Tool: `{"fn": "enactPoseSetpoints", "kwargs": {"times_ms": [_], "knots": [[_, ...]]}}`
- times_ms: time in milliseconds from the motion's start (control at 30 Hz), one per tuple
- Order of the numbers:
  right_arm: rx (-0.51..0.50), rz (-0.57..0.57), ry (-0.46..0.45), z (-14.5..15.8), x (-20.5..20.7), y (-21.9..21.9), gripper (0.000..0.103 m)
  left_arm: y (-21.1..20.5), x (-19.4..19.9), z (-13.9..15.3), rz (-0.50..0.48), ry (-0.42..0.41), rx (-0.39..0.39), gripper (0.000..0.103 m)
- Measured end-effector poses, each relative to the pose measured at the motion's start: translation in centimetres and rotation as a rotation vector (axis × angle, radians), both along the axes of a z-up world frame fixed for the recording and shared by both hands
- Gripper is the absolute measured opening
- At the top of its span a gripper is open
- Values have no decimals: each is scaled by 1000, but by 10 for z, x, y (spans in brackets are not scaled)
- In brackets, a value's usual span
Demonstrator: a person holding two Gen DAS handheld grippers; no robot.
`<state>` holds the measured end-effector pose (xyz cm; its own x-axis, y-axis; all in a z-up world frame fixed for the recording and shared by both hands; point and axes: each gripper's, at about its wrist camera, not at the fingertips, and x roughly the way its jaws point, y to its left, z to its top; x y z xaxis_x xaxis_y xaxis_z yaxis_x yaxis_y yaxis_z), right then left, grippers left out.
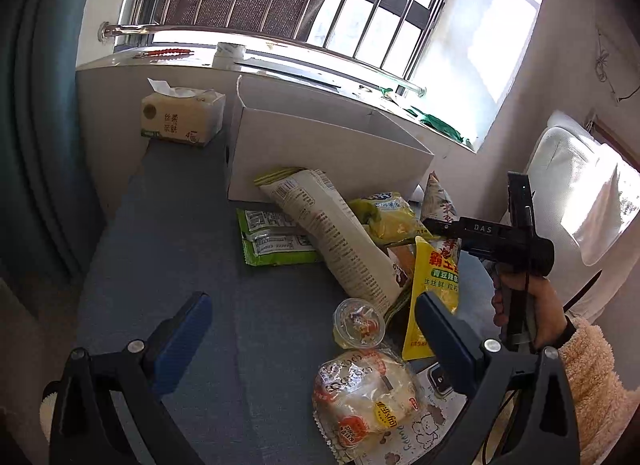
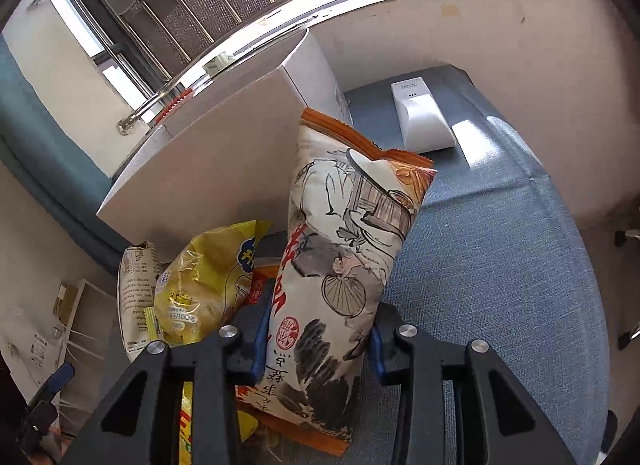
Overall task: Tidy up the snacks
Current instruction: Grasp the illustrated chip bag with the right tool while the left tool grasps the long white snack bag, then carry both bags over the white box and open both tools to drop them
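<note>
Right wrist: cardboard box [image 2: 216, 153] behind illustrated bag [image 2: 340, 265].

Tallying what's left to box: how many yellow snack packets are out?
2: a crinkly yellow chip bag near the white cardboard box, and a flat yellow packet beside the left tool. Others may be hidden.

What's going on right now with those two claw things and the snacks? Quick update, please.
Right gripper clamped on illustrated snack bag. Left gripper open, holding nothing. White box just behind the pile. Nothing blocking.
</note>
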<state>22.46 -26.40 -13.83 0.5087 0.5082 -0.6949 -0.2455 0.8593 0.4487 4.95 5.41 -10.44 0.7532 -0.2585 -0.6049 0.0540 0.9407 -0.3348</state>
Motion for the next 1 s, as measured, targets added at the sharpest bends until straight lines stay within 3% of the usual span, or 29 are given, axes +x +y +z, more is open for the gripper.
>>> {"fn": "enactPoseSetpoints", "kwargs": {"times_ms": [333, 433, 567, 667, 733, 800, 867, 1000], "knots": [[69, -65, -251, 69, -47, -41, 41, -17, 69, -9, -19, 113, -60, 103], [112, -54, -280, 82, -61, -48, 41, -19, 99, -14, 7, 148, -62, 103], [93, -37, -322, 90, -83, -49, 41, -17, 136, -27, 54, 211, -89, 103], [98, -27, -321, 87, -94, -51, 41, -22, 153, -34, 62, 222, -61, 102], [111, -21, -306, 82, -98, -54, 41, -29, 162, -41, 46, 235, -23, 95], [118, -16, -291, 75, -100, -55, 41, -31, 165, -46, 20, 221, -29, 54], [119, -4, -279, 70, -102, -54, 41, -28, 162, -45, 10, 199, -64, 41], [123, 7, -268, 64, -104, -52, 41, -17, 139, -22, 25, 70, -98, 35]]}}
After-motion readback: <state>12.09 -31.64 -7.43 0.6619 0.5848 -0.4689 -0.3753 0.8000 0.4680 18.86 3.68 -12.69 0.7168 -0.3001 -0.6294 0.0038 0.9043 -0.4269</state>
